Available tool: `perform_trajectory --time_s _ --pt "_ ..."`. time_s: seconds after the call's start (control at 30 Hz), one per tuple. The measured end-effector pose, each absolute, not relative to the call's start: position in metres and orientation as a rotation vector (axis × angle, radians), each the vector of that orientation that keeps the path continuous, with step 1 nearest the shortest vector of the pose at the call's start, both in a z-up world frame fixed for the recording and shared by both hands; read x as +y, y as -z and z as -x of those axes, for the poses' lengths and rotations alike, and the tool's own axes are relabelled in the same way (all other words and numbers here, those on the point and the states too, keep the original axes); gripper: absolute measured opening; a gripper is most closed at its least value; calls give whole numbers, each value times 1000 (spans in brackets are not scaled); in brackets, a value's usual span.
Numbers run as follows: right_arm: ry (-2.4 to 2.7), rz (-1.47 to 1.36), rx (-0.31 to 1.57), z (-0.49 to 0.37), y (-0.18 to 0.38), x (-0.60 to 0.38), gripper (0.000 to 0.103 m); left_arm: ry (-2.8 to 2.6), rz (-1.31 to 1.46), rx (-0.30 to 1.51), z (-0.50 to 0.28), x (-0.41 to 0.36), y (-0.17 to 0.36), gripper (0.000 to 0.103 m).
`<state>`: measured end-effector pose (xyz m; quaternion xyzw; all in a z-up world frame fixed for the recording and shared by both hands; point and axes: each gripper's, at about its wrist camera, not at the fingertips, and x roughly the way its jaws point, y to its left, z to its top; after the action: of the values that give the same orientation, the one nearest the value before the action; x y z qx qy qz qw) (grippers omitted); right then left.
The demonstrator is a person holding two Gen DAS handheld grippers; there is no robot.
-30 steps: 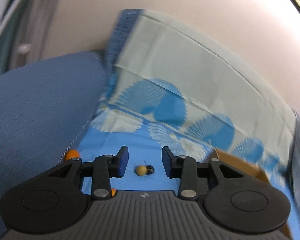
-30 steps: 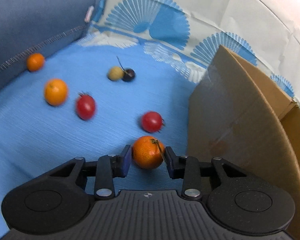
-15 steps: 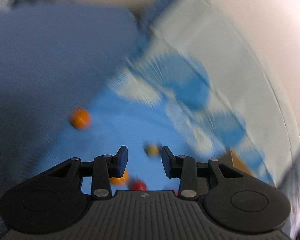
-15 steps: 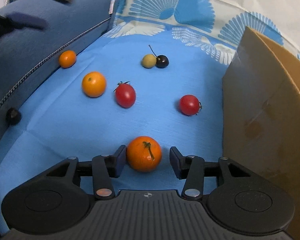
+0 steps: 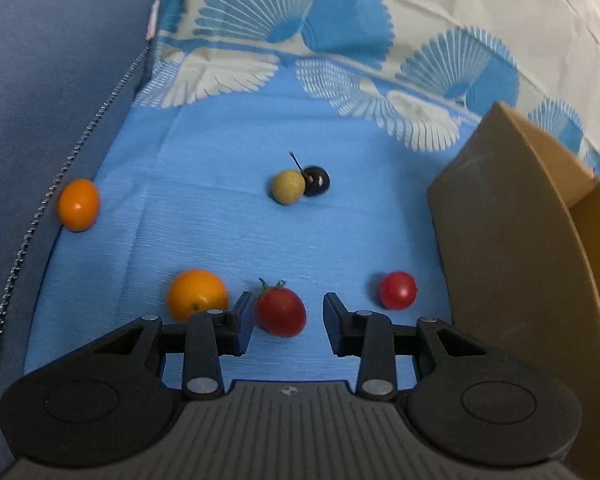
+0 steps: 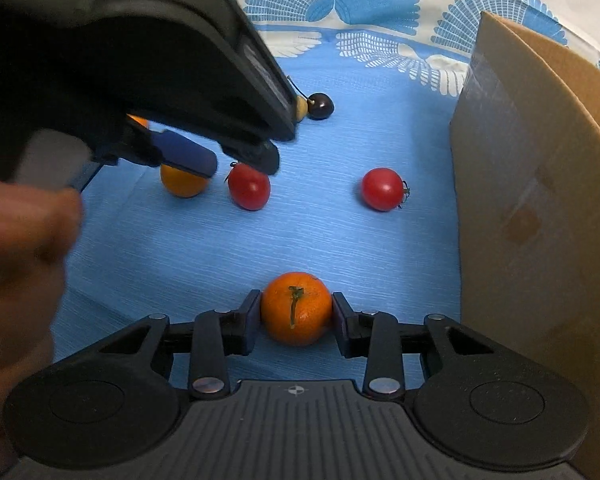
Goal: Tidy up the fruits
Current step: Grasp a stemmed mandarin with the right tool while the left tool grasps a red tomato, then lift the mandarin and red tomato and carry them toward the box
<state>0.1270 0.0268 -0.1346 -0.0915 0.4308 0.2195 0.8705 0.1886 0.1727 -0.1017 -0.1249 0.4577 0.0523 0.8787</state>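
My left gripper is open, its fingers on either side of a red tomato lying on the blue cloth. It also shows in the right wrist view, above the same tomato. My right gripper is shut on a stemmed orange mandarin. Other fruit on the cloth: an orange, a small orange by the cushion, a second red tomato, a yellow-green fruit touching a dark cherry.
An open cardboard box stands at the right, and shows in the right wrist view. A dark blue cushion borders the cloth on the left. The patterned cloth rises behind. A hand holds the left gripper.
My left gripper has swung down from facing the back cloth to the red tomato. My right gripper opened, then closed on the mandarin, and has moved back from the box.
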Motion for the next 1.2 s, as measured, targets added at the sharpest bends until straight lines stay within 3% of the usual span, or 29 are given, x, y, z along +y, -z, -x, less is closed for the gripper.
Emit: perform_trajectory --time_s 0.33,0.4,1.2 --pt "-457 176 894 -128 135 24 38 -121 164 978 -205 161 110 40" --pt "-454 169 896 -128 134 22 38 -122 155 986 -207 160 113 32" --pt "-422 160 915 -132 136 15 38 -81 109 1001 -200 146 115 31"
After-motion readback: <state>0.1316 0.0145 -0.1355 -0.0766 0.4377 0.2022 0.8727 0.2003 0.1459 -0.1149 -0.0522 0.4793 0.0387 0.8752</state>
